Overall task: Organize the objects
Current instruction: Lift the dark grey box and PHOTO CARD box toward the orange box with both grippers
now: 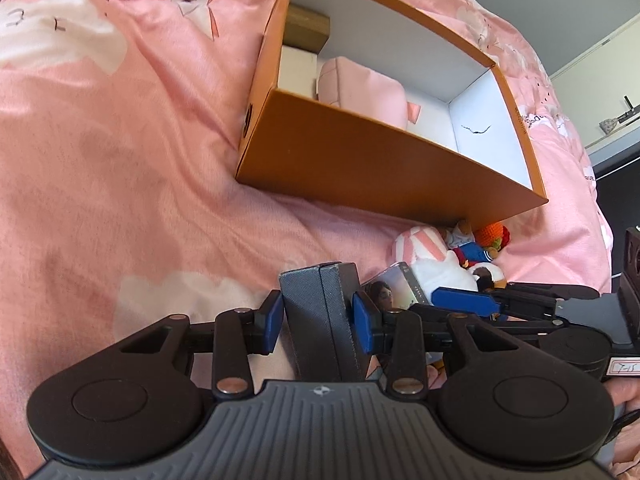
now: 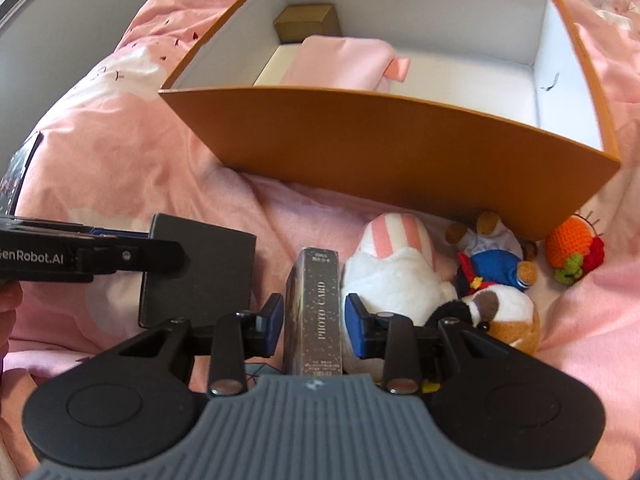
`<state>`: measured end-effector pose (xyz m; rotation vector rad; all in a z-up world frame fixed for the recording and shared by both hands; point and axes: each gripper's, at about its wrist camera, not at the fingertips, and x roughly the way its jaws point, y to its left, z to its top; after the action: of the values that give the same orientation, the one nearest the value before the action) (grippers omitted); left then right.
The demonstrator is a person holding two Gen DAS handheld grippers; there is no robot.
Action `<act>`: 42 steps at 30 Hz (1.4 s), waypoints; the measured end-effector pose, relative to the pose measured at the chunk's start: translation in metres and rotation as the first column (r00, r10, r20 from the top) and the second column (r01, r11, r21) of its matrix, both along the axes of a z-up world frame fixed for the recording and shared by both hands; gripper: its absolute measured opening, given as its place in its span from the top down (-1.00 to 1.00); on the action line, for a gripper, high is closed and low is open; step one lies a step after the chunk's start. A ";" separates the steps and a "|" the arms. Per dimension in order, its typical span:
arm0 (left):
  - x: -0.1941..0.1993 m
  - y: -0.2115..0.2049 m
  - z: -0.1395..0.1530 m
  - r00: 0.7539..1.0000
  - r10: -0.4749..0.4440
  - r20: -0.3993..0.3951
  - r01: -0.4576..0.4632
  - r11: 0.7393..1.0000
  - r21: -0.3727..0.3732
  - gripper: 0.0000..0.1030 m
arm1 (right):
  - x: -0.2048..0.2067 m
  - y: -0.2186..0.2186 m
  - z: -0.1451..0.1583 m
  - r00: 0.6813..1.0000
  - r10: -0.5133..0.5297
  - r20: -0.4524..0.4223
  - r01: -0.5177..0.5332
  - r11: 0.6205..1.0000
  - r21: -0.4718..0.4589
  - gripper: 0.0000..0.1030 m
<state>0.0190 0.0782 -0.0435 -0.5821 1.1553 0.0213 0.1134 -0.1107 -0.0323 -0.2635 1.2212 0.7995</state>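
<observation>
A dark grey flat box (image 1: pixel 316 308) stands upright between the blue pads of my left gripper (image 1: pixel 318 320), which is shut on it just above the pink bedding. From the right wrist view the same grey box (image 2: pixel 200 276) shows with a left finger (image 2: pixel 152 256) across it. My right gripper (image 2: pixel 312 320) is shut on a slim glittery "PHOTO CARD" box (image 2: pixel 314 304), also visible as the card box (image 1: pixel 394 284) in the left view. The open orange storage box (image 1: pixel 380 156) (image 2: pixel 380 140) lies just beyond both grippers.
Inside the orange box lie a pink pouch (image 2: pixel 340 60) and a small brown box (image 2: pixel 308 20). Against its near wall sit a white-and-pink plush (image 2: pixel 392 264), a bear doll in blue (image 2: pixel 496 256), an orange crochet toy (image 2: pixel 572 248) and a brown-white plush (image 2: pixel 500 308).
</observation>
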 end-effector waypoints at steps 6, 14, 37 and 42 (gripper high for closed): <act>-0.002 0.002 -0.006 1.000 0.010 -0.010 -0.011 0.998 -0.058 0.16 | 0.001 0.008 -0.003 1.000 0.024 -0.014 -0.025 1.000 -0.006 0.26; -0.001 0.002 -0.015 0.999 0.028 -0.036 -0.032 0.993 -0.117 0.14 | 0.010 0.010 -0.009 0.998 0.018 -0.067 -0.017 1.000 0.014 0.21; 0.000 0.003 0.000 1.000 0.001 0.004 -0.001 1.000 -0.022 0.16 | 0.013 0.064 -0.028 0.953 0.303 -0.017 -0.301 0.933 -0.199 0.36; 0.001 0.002 -0.001 1.000 -0.009 0.006 0.009 1.000 -0.021 0.16 | 0.007 0.048 -0.019 0.954 0.286 -0.087 -0.297 0.940 -0.166 0.44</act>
<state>0.0196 0.0801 -0.0441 -0.5952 1.1534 0.0000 0.1204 -0.0630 -0.0517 -0.5804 1.3315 0.9609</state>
